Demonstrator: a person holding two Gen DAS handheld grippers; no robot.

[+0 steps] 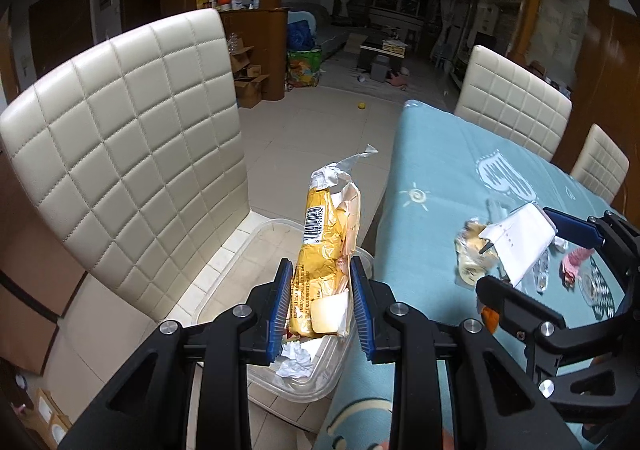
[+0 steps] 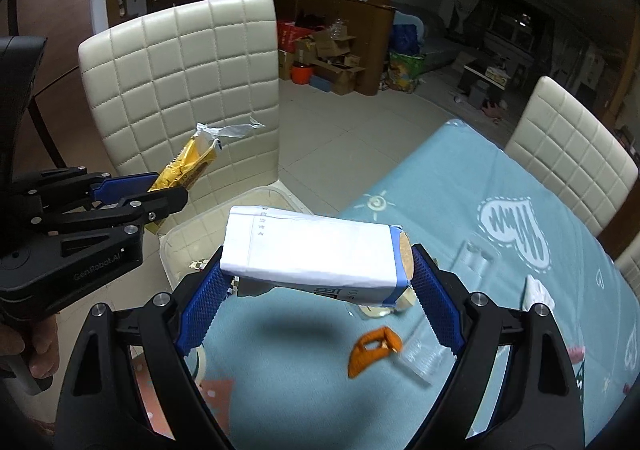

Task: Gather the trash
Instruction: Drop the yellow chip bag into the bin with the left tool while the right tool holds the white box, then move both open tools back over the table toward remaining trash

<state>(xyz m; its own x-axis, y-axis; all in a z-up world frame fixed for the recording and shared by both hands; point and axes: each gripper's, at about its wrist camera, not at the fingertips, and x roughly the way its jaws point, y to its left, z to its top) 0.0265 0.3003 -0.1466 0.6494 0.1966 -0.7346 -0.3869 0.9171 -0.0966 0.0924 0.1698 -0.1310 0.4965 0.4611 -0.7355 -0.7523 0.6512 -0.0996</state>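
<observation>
The left gripper [image 1: 320,306] was clamped on a crumpled yellow wrapper [image 1: 326,250], held upright above the clear plastic bin [image 1: 248,246] that sat on the seat of the cream quilted chair [image 1: 128,138], hard by the table's left edge. The right gripper [image 2: 316,290], jaws spread wide, pinched a white packet [image 2: 316,250] lengthwise by its two ends, over the near left corner of the blue tablecloth [image 2: 460,178] and just short of the bin.

By my judgement this was the carrying step: both pieces were lifted and headed for the bin. Next, each needed to be brought squarely over the opening before the jaws let go, the long packet especially, lest it catch on the rim.

Further along the cloth lay an orange scrap [image 2: 372,354], clear plastic film [image 2: 424,362] and a pink bit [image 1: 574,264], still to be gathered. The bin's contents were mostly hidden behind the grippers; only crumpled white paper [image 1: 296,362] showed. The far room was dim and indistinct.
</observation>
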